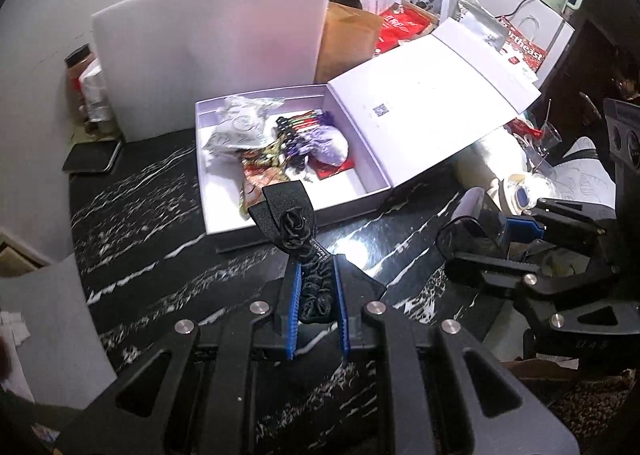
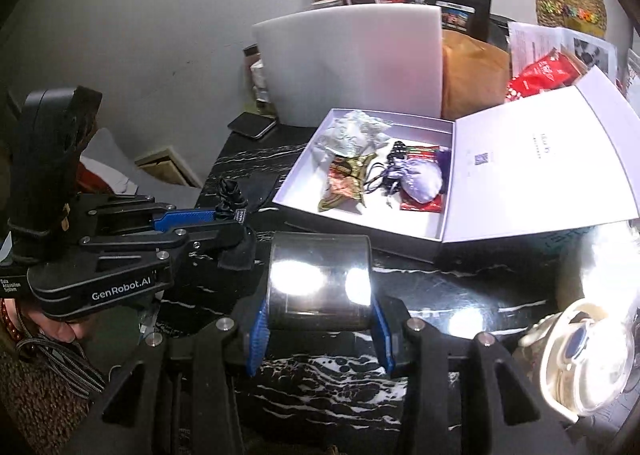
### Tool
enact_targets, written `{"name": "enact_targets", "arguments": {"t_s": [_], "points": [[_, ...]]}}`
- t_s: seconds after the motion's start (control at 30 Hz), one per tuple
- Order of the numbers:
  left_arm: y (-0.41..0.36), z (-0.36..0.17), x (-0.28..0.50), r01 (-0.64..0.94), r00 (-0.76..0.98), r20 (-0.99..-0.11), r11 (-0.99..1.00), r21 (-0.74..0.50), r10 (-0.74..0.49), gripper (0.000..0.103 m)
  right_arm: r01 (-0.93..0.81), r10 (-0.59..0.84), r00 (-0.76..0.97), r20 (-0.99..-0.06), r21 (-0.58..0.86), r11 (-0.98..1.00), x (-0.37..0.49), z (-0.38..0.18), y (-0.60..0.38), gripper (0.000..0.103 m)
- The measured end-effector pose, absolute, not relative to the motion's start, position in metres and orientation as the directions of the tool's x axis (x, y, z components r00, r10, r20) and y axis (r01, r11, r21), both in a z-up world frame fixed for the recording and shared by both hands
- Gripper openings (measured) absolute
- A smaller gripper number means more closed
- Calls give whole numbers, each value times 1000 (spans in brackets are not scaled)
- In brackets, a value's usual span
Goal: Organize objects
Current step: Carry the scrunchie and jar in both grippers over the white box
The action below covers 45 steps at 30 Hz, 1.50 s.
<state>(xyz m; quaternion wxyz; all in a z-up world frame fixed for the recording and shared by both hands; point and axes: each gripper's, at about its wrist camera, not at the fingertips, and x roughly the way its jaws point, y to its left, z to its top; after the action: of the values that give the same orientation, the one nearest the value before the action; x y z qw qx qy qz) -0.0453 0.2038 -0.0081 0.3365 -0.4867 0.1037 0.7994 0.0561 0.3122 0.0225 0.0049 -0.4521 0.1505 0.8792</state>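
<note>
My left gripper (image 1: 316,267) is shut on a black fabric bow with a rose (image 1: 294,229), held just above the black marble table, in front of the open white box (image 1: 280,215). In the right wrist view the left gripper (image 2: 236,215) shows at the left with the bow (image 2: 230,195) in it. My right gripper (image 2: 318,311) is shut on a glossy black case (image 2: 318,279), near the box's front edge (image 2: 360,233); it also shows in the left wrist view (image 1: 500,231). The box holds a silver pouch (image 1: 236,127), a purple pouch (image 2: 422,179), red packets and cords.
The box lid (image 1: 432,103) lies open to the right. A white foam board (image 1: 208,51) stands behind the box, a brown paper bag (image 1: 348,39) beside it. A phone (image 1: 92,157) lies at the far left. A glass jar (image 2: 580,355) stands at the right.
</note>
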Motion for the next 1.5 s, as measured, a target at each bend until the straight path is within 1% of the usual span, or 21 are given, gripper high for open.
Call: {"name": "enact_targets", "arguments": {"t_s": [0.4,0.6,0.8,1.13,1.33,1.5], "points": [[257,-29,-106,-650,-263,-874,-745,-153,409,14,-179,-129,-568,-813,275,-944,8,9,357,43],[268,-43,-143,-637,-257,-882,-756,-152,394,14,-173,-135,-550,-824,270,-947,-18,3,370,43],[274,-62,-169,-628,-252,-893,-765,-144,374,14,-172,-148,-527,-837,275,-946,-42,-14,377,43],[287,-101,-187,-632,-221,-916,-764,-127,335,14,-195,-196,-488,-851,325,-925,-67,-59,392,43],[292,-115,-191,-629,-205,-915,-763,-148,346,14,-180,-216,-509,-833,349,-920,-78,-74,395,43],[293,-128,-196,-618,-196,-920,-771,-153,339,14,-162,-227,-491,-841,344,-925,-86,-88,392,43]]}}
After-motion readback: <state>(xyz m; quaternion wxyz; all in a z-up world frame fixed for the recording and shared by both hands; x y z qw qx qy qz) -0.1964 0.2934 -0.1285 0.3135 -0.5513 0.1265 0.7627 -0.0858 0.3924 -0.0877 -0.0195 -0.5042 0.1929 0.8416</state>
